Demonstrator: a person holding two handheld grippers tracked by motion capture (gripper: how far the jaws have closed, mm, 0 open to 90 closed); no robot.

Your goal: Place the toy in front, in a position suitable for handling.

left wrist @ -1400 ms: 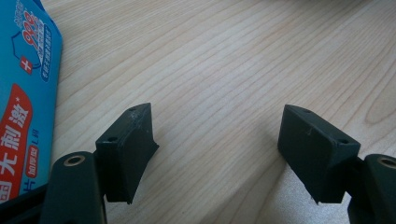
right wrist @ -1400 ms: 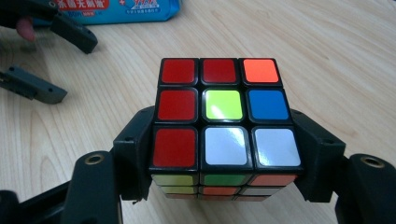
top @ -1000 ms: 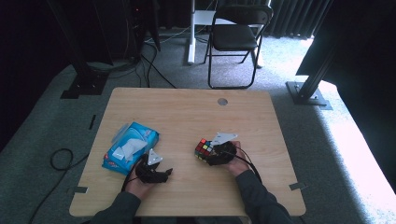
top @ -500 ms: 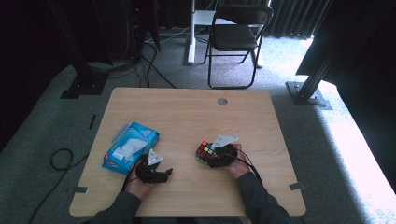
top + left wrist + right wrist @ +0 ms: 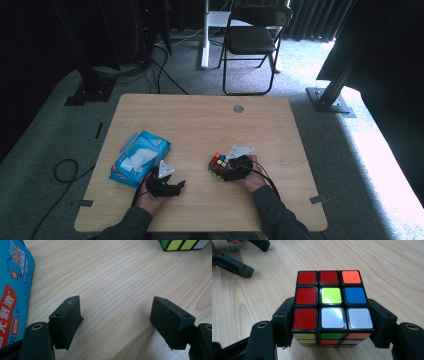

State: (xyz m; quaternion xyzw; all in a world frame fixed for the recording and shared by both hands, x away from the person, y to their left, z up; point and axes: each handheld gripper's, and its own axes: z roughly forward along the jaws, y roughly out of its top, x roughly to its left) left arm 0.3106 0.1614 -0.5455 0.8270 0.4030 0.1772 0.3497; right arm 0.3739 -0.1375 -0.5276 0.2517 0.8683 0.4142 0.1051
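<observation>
The right hand-held gripper (image 5: 332,327) clamps the puzzle cube (image 5: 331,305) near the surface's (image 5: 200,120) front edge, right of middle. The left hand-held gripper (image 5: 116,322) rests spread wide beside the tissue pack (image 5: 140,157), grasping nothing.

The puzzle cube (image 5: 183,244) and tissue pack (image 5: 13,292) are cut off by the left gripper view's edges.

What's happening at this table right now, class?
A person seated at a wooden table holds a two-jaw gripper in each hand. The right gripper is clamped on a scrambled puzzle cube, one jaw on each side. The left gripper rests open with bare wood between its jaws, next to a blue tissue pack lying on the table's left side.
</observation>
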